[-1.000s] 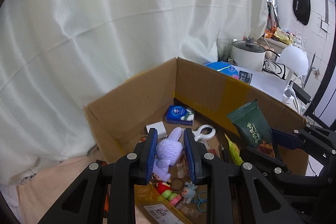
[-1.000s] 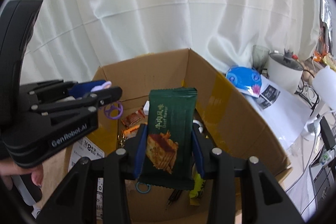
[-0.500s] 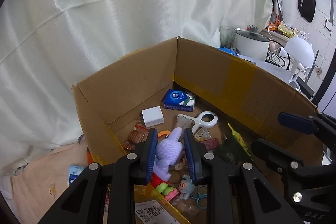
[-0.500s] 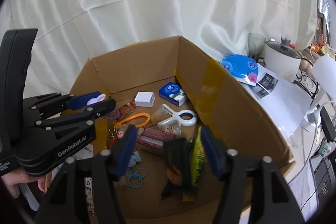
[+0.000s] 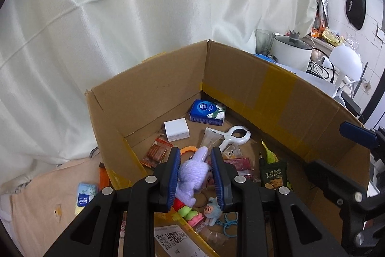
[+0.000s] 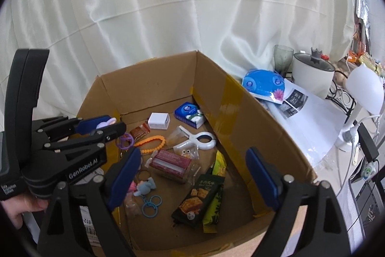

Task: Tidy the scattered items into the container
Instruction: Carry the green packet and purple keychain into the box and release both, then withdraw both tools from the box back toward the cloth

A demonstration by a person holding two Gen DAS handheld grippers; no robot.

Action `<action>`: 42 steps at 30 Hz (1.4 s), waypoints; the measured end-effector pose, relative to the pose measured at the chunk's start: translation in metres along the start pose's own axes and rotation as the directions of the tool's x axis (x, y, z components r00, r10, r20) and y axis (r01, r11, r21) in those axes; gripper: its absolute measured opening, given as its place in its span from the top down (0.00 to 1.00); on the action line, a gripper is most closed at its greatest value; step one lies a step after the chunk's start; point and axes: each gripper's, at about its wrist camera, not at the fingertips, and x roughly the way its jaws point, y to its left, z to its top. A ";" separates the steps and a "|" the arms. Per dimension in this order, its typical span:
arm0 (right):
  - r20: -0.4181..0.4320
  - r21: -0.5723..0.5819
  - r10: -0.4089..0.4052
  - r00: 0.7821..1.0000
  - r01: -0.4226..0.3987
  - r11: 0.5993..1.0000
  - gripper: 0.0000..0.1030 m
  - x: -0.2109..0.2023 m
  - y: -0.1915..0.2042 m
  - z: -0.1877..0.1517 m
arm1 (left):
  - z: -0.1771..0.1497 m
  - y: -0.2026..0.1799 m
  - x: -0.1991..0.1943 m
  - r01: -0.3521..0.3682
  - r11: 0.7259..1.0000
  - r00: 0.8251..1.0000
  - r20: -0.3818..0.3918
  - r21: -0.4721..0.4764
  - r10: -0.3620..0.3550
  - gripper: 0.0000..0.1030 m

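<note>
Over the open brown cardboard box [image 5: 240,78], your left tongs [image 5: 196,175] pinch the lilac knitted plush rabbit [image 5: 192,172]. Your right tongs [image 6: 192,172], jaws just opened wide, hold nothing; the dark green beef-flavour cracker packet [image 6: 199,199] lies below, seemingly on the box floor.

Our two black handheld grippers

We carry a left black plastic gripper [image 5: 196,175] and a right one [image 6: 192,178], each with blue ribbed pads [image 6: 261,176], silver screws [image 5: 150,178], and white "GenRobot.AI" lettering [image 6: 83,169].
</note>
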 end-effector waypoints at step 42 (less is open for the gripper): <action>0.132 -0.278 0.299 0.945 -0.254 0.926 0.00 -0.020 0.252 -0.024 | -0.183 0.286 -0.132 -0.356 0.840 0.927 -0.039 -0.410 0.374 0.00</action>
